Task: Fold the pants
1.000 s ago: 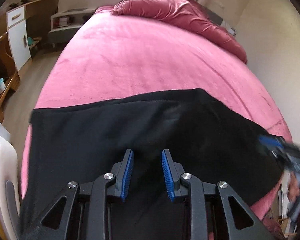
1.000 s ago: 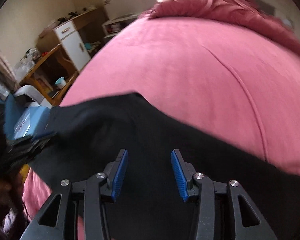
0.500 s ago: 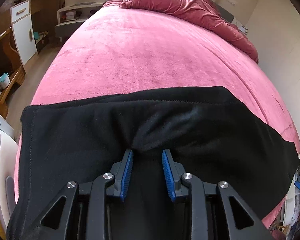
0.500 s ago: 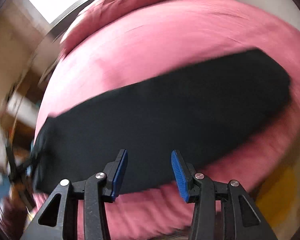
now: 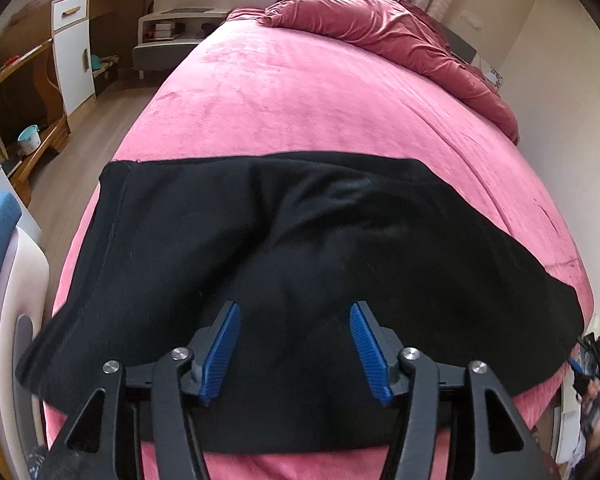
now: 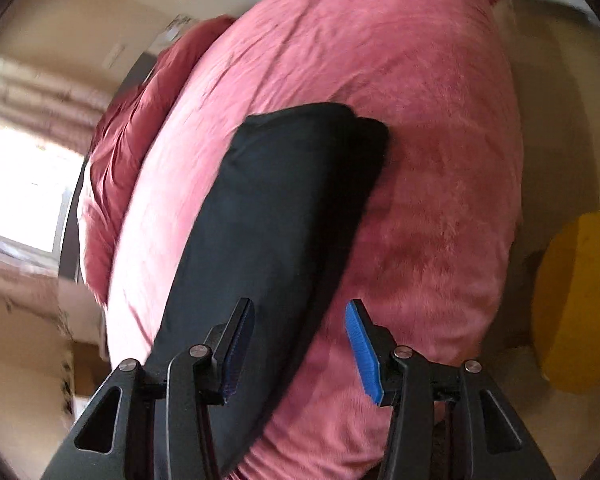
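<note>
Pants (image 5: 300,264), one; grippers, two

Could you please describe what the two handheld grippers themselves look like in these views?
Both look alike. The left gripper and right gripper each have two matte black fingers with triangular cut-outs and round silver pivot screws. Each finger ends in a blue ribbed pad; on the right gripper one pad is bright blue, while the other sits in shadow. No cables, markings or sleeves show.
</note>
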Demonstrator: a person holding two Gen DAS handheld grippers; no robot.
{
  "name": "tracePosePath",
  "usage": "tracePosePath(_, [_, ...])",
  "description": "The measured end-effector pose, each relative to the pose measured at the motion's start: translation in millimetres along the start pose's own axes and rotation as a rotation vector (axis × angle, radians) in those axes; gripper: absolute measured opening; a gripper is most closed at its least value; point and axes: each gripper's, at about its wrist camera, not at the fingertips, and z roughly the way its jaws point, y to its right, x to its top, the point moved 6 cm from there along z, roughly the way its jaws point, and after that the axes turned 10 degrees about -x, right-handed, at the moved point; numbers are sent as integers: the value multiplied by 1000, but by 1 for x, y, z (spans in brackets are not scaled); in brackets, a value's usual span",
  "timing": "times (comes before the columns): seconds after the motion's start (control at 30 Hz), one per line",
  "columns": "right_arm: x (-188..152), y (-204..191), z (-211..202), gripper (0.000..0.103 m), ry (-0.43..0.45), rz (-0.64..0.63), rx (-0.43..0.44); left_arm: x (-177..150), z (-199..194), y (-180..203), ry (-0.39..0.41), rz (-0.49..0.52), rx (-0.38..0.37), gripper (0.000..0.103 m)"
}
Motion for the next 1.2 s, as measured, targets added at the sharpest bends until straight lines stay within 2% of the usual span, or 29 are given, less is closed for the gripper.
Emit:
tracePosePath(0.17, [19,16,12,49,28,95,45,-13,-8,16,-12,42,-8,60])
tracePosePath(0.23, [29,18,17,49,37,108,58,-17,-6,22,-22,62,-2,70])
tracePosePath(0.3, [36,17,23,49,42,110,58,-20,-3,28,-29,67,-10,73])
tracePosePath(0.33, [40,14,26,49,45,97,53,-24,-4,29,-32,66,-8,74])
tracePosePath(0.4, [47,8,30,41,48,69,29,-31,-1,33,-45,64,6,79])
tracePosePath(0.47, [53,5,33,35,39,40,12,-34,0,34,-46,78,20,79])
tracePosePath(0.5, [55,4,34,25,36,19,1,-35,1,35,-45,94,38,79])
tracePosePath(0.57, [59,-12,32,16,46,-43,-14,-37,4,37,-59,110,56,79])
tracePosePath(0.77, [58,-66,1,14,105,-247,15,-40,6,41,-67,138,92,79])
tracePosePath(0.83, [51,-88,-13,14,120,-329,38,-41,4,41,-53,116,91,79])
tracePosePath(0.93, [30,-128,-30,14,130,-468,82,-42,4,38,-62,45,37,78])
tracePosePath(1.03, [-4,-169,-41,14,118,-602,132,-42,3,34,-70,-3,-11,78])
tracePosePath(1.2, [-81,-222,-41,14,42,-797,213,-41,-5,32,-43,2,-17,79])
